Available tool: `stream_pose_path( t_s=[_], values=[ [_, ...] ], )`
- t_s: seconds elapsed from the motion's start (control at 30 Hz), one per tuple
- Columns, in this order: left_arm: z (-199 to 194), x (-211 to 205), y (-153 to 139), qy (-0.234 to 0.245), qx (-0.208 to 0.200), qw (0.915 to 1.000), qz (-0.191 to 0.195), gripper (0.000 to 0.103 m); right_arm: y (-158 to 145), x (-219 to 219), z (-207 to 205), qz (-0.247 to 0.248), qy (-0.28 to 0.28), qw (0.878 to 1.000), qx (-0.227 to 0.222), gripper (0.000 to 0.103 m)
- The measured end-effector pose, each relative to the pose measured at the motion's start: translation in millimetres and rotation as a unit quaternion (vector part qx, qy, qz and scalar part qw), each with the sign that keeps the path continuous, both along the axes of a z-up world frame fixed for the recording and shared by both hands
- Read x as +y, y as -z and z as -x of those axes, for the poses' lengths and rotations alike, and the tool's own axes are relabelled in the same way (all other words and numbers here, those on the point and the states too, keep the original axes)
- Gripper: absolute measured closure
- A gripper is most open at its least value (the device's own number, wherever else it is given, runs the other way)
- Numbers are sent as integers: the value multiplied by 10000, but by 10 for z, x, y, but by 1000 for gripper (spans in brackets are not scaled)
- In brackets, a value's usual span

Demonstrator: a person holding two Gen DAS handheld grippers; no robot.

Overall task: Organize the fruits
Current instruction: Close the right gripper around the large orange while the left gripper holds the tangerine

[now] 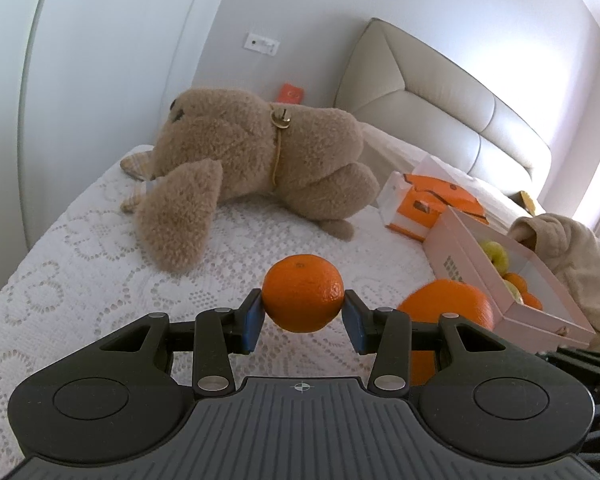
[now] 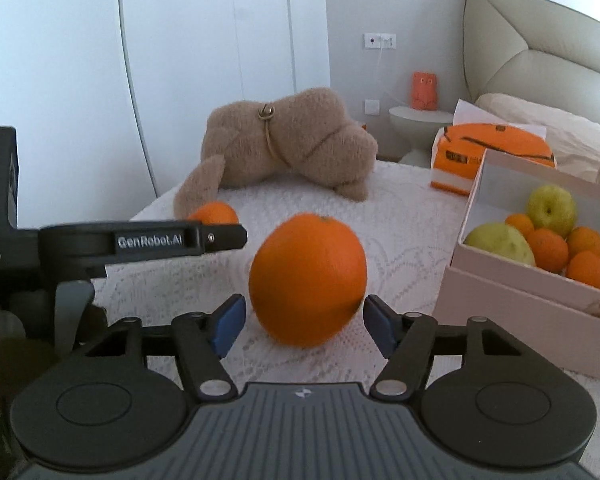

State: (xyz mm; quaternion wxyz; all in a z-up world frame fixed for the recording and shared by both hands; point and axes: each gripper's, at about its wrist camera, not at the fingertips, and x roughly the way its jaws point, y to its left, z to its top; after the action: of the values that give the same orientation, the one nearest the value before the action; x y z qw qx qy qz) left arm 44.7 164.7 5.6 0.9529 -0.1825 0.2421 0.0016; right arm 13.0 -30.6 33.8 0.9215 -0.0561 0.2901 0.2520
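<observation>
Surface: a bed (image 1: 80, 248) covered with a white lace spread; every item below lies on it.
Landmark: a pink box (image 2: 512, 304), open-topped, near the padded beige headboard (image 1: 432, 84).
Box contents: several small oranges and yellow-green fruits, seen in the right wrist view.
Left tool (image 1: 304, 318): blue pads pressed on both sides of a small orange (image 1: 303, 292), holding it clear above the spread, out to the box's left.
Right tool (image 2: 302, 326): jaws half-wide on either side of a large orange (image 2: 308, 280); the right pad looks to touch the peel, the left pad stands just apart from it.
Large orange: resting on the spread, just beside the box on its left.
Plush toy (image 1: 252, 168): brown, lying on its side beyond the oranges, well apart from the box.
Orange carton (image 2: 496, 152): just behind the box, towards the headboard.
Room: white walls, a wall socket (image 2: 380, 41), a round side table (image 2: 420, 118) behind the bed with an orange figure (image 2: 424, 90) on it.
Person: a beige sleeve (image 1: 572, 264) at the box's far right edge.
</observation>
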Motion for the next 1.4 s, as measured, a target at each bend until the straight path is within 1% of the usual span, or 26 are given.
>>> stream_pose_path(
  t_s=[0.1, 0.17, 0.23, 0.3, 0.4, 0.5, 0.57, 0.63, 0.7, 0.8, 0.87, 0.9, 0.93, 0.97, 1.0, 1.03, 1.1, 1.17, 1.2, 1.23, 1.27, 1.33, 1.4],
  values=[
    [-5, -11, 0, 16, 20, 10000, -52, 56, -42, 10, 4, 116, 64, 9998, -141, 34],
    [-7, -24, 1, 30, 35, 9999, -93, 56, -93, -9, -17, 90, 147, 9997, -177, 33],
    [-4, -31, 0, 38, 36, 9999, -118, 56, -148, -42, -52, -3, 264, 9995, -180, 26],
    [0, -31, 0, 32, 33, 9999, -121, 56, -211, -72, -89, -57, 419, 9989, -203, 22],
    [9, -13, -7, -31, 14, 9999, -101, 56, -272, -60, -145, 70, 561, 9982, -206, 17],
    [39, 42, -19, -160, -47, 9999, -30, 56, -316, -15, -160, 257, 599, 9976, -254, 17],
    [58, 85, -24, -259, -79, 9996, 27, 56, -318, 5, -176, 255, 453, 9983, -276, 17],
    [69, 132, -26, -347, -90, 9993, 92, 56, -296, 42, -239, 293, 359, 9988, -183, 17],
    [72, 169, -23, -407, -85, 9990, 156, 56, -284, 78, -317, 219, 451, 9987, -121, 17],
    [76, 183, -27, -443, -80, 9988, 176, 56, -333, 139, -470, 150, 549, 9982, -178, 17],
    [78, 182, -27, -439, -80, 9989, 172, 56, -408, 190, -610, 171, 577, 9978, -277, 20],
    [79, 184, -29, -434, -83, 9989, 170, 56, -435, 208, -669, 200, 569, 9977, -295, 24],
    [79, 183, -28, -434, -86, 9989, 173, 56, -457, 229, -741, 255, 551, 9978, -284, 33],
    [78, 182, -29, -428, -90, 9989, 173, 56, -467, 235, -791, 305, 537, 9978, -259, 39],
    [81, 185, -28, -424, -94, 9989, 178, 56, -467, 245, -839, 375, 517, 9977, -224, 49],
    [82, 187, -29, -419, -96, 9989, 185, 56, -460, 247, -861, 438, 505, 9975, -220, 54],
    [87, 191, -29, -412, -99, 9989, 203, 56, -437, 232, -859, 533, 527, 9968, -276, 56],
    [84, 190, -30, -409, -98, 9989, 212, 56, -403, 190, -841, 514, 532, 9970, -217, 56],
    [83, 191, -29, -407, -97, 9989, 214, 56, -380, 156, -838, 432, 504, 9977, -99, 57],
    [84, 186, -29, -408, -96, 9989, 209, 56, -358, 130, -825, 349, 462, 9983, 37, 60],
    [84, 187, -29, -411, -95, 9989, 206, 56, -327, 110, -806, 259, 423, 9986, 162, 60],
    [85, 188, -29, -412, -95, 9989, 209, 56, -319, 108, -705, 269, 449, 9986, 8, 60],
    [82, 188, -26, -421, -82, 9989, 207, 56, -345, 105, -573, 202, 363, 9991, -65, 60]
  ],
)
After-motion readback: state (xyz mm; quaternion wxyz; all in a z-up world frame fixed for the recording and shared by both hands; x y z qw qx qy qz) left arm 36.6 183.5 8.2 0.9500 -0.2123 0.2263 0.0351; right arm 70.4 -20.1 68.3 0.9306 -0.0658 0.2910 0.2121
